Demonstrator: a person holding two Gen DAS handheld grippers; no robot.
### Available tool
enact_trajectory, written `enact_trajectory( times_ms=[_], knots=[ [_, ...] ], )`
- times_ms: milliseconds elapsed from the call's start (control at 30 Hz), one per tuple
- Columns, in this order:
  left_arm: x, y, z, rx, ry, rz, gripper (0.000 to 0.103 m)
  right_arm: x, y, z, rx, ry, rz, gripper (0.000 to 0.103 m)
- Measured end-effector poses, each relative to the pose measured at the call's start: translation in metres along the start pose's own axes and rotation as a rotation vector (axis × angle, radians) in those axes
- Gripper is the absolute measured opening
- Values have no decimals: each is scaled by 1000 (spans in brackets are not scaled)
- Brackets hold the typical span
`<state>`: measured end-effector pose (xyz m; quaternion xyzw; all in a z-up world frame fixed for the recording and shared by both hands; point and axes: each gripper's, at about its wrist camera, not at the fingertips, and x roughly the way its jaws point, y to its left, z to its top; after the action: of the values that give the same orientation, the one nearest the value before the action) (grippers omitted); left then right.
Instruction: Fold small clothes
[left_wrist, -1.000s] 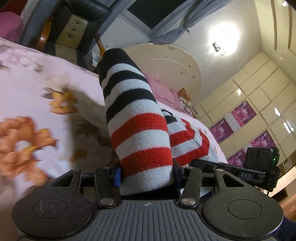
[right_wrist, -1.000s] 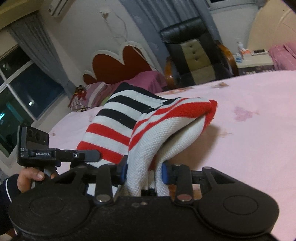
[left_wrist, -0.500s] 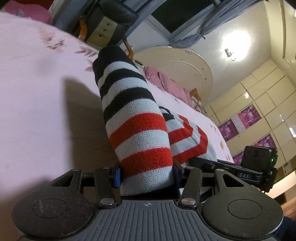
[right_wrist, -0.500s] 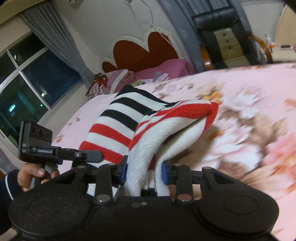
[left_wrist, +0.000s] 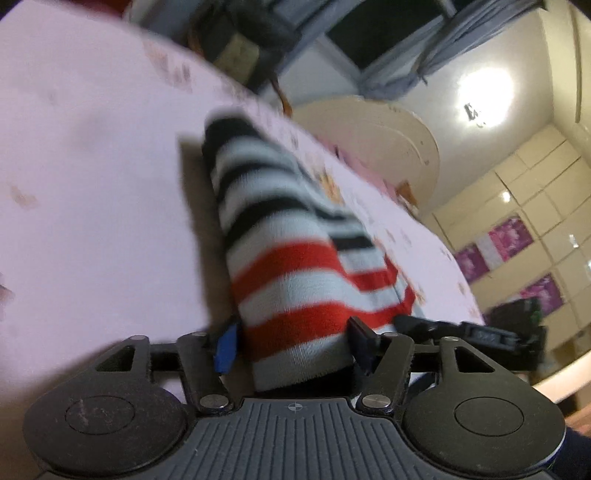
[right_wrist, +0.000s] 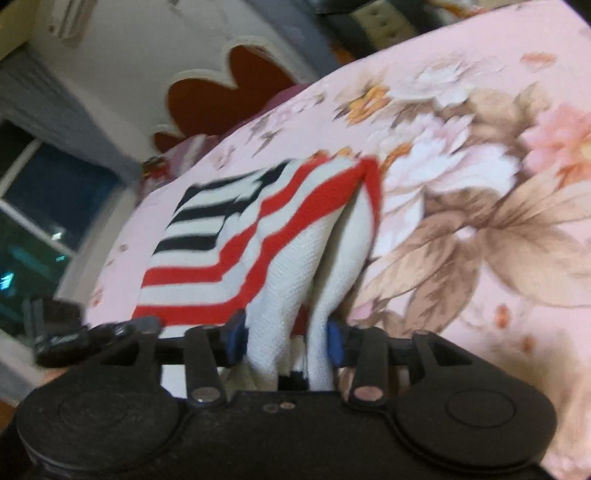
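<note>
Left wrist view shows the pink floral bedspread (left_wrist: 92, 184) filling the left half, now plain pink where half a second ago the same stretch was also mostly bare but sharper; the whole picture has gone blurred. Behind it stand the cream round headboard (left_wrist: 373, 140) and the black armchair (left_wrist: 255, 33), both lower in the picture than before. The striped knit garment (left_wrist: 280, 258), red, white and black, lies closer to the bedspread than it did, its black-banded end near the fabric. The left gripper (left_wrist: 291, 341) pinches its white hem, though its blue pad (left_wrist: 226, 345) now shows a slight gap.

Right wrist view has large flowers of the bedspread (right_wrist: 480, 184) nearer, and the red heart-shaped headboard (right_wrist: 229, 92) tilted. The right gripper (right_wrist: 286, 341) clamps two white folds of the garment (right_wrist: 240, 236), as before.
</note>
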<state>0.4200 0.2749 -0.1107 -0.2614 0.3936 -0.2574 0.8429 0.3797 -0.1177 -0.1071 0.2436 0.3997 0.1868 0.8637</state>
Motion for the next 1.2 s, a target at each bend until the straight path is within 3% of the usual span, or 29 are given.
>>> enact_trajectory(
  times_ms=[67, 100, 167, 300, 367, 433, 567, 600, 733, 867, 1000, 1067, 1200],
  knots=[
    [-23, -5, 8, 78, -80, 67, 61, -27, 11, 6, -52, -102, -80, 47],
    [-30, -10, 12, 126, -108, 90, 61, -37, 17, 9, -88, -143, -103, 38],
    [-27, -24, 25, 226, -118, 87, 61, -45, 32, 20, -168, -176, -121, 31],
    [12, -56, 32, 410, -40, 95, 61, -10, 60, 36, -311, -126, -148, 21],
    [34, -64, 31, 460, 0, 149, 61, 16, 64, 35, -364, -67, -212, 18],
    [47, -67, 27, 468, 27, 188, 61, 35, 56, 29, -393, -36, -286, 15],
    [39, -70, 24, 480, 18, 195, 61, 29, 45, 25, -350, -60, -305, 15],
    [30, -71, 24, 473, 7, 185, 61, 24, 49, 23, -351, -65, -322, 11],
    [-11, -75, 3, 494, -54, 148, 61, -26, 77, -2, -431, -123, -274, 12],
    [-32, -81, -37, 503, -55, 177, 61, -59, 98, -49, -558, -71, -226, 13],
    [-26, -77, -62, 477, -29, 241, 61, -51, 102, -78, -651, -17, -290, 9],
    [-21, -76, -70, 479, -17, 277, 61, -39, 92, -81, -627, 6, -352, 1],
    [-17, -71, -76, 449, -19, 301, 61, -31, 77, -83, -569, -8, -357, 0]
  ],
)
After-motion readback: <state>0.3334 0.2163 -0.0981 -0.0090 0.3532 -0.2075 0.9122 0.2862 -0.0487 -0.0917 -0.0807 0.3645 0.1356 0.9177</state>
